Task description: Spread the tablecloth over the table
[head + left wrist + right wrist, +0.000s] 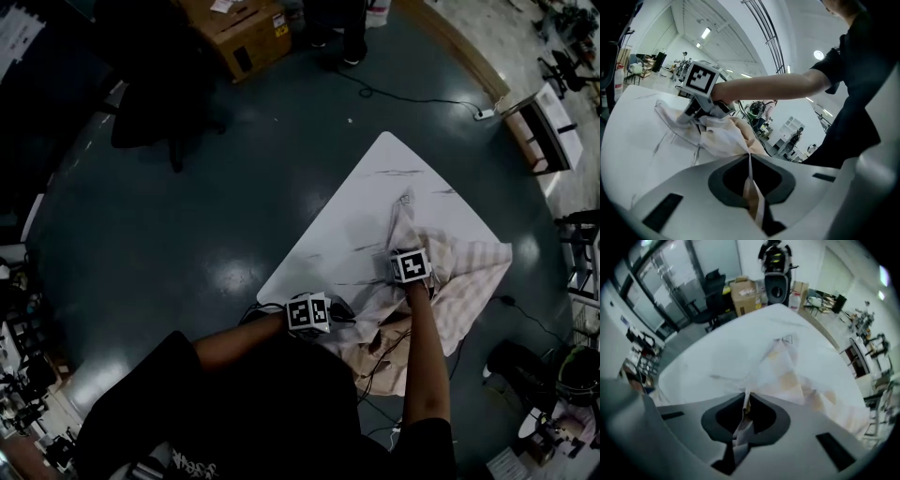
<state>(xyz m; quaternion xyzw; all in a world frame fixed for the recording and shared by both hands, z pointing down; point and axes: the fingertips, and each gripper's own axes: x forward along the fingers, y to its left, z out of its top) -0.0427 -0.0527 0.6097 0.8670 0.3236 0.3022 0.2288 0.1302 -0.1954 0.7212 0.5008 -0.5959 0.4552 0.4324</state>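
Standing at the white table (375,202), you have it stretching away in front of both grippers. The striped tablecloth (469,272) lies bunched up on it, piled just ahead of your right gripper (744,397) and off to the right of your left gripper (750,157). Your left gripper is pinched tight on a fold of the tablecloth. Your right gripper points down and squeezes another fold.

Place: a lab or workshop in a large open hall.
Floor: glossy dark poured floor (169,216), with a cable (403,97) running to a power strip (484,114).
Furnishings: cardboard box (239,33), black office chair (155,112), benches crowded with gear (28,375).
Overhead: strip lights (706,33) on a high white ceiling.
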